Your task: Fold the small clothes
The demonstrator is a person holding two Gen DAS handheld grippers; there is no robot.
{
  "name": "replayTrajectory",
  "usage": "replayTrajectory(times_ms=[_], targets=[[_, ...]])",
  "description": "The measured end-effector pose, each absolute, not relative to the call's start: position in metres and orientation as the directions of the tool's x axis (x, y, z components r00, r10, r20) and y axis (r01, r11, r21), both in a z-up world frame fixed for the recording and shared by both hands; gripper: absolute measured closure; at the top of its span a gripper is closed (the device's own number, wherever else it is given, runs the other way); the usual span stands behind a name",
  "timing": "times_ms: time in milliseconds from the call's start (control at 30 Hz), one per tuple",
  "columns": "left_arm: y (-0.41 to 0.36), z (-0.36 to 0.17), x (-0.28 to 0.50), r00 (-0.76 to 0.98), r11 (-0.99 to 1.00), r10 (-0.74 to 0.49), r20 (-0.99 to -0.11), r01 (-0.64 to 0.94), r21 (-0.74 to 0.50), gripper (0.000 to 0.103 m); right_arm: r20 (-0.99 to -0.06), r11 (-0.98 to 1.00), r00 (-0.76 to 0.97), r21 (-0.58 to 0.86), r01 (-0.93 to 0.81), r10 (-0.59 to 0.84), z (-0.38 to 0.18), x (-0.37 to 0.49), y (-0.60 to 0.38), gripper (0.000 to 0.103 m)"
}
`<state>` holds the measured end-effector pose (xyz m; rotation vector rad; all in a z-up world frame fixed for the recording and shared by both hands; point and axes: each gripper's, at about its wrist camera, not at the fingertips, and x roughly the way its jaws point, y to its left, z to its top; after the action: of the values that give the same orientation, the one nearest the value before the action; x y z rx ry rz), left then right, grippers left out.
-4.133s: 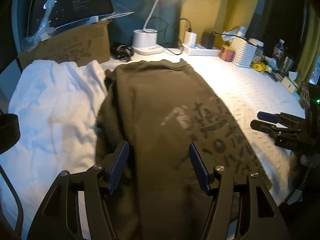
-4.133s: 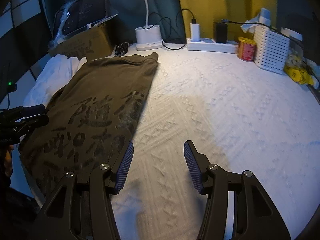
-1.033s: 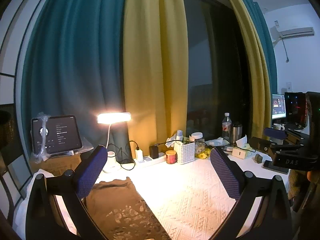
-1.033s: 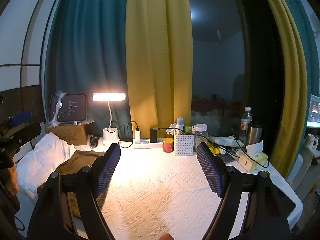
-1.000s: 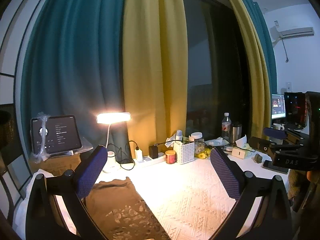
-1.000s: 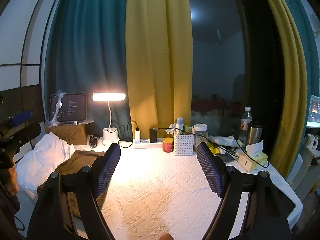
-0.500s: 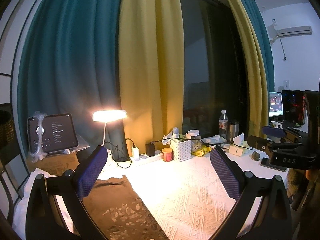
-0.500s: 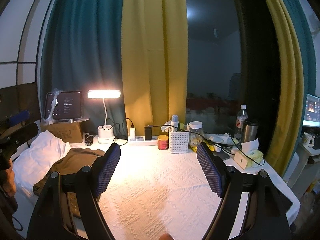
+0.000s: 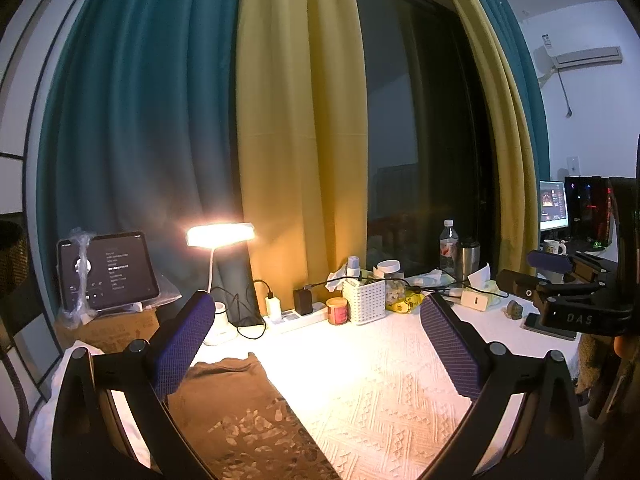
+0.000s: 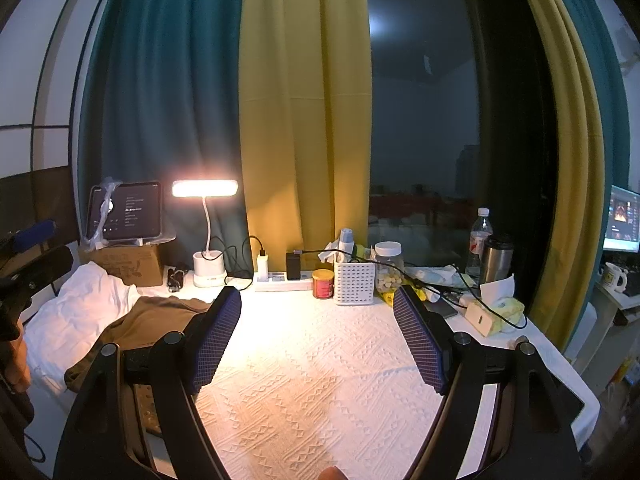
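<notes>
Teal and yellow curtains hang behind a bench (image 10: 320,360) covered with a white textured cloth. At its left end lies the brown garment (image 9: 240,400), folded into a long strip running away toward the lamp (image 9: 220,236), beside a white garment (image 10: 76,312). The left claw (image 9: 316,344) hangs wide and empty, raised above it, the strip below and left of its gap; this claw looks nearer. The right claw (image 10: 316,336), also wide and empty, is over bare cloth, the garment to its left. Nothing blocks the way down; the basket (image 10: 354,280) and clutter sit at the back.
</notes>
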<state>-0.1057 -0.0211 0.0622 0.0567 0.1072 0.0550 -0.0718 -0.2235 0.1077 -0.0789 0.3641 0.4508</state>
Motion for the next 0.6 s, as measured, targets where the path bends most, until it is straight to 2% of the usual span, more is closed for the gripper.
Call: replayTrajectory(times_ms=[600], targets=[[-0.0218, 0.0612, -0.1057, 0.993, 0.997, 0.050, -0.110, -0.044, 0.062, 0.002, -0.360, 0.901, 0.841, 0.002, -0.433, 0.405, 0.1067, -0.0717, -0.2263, 0.022]])
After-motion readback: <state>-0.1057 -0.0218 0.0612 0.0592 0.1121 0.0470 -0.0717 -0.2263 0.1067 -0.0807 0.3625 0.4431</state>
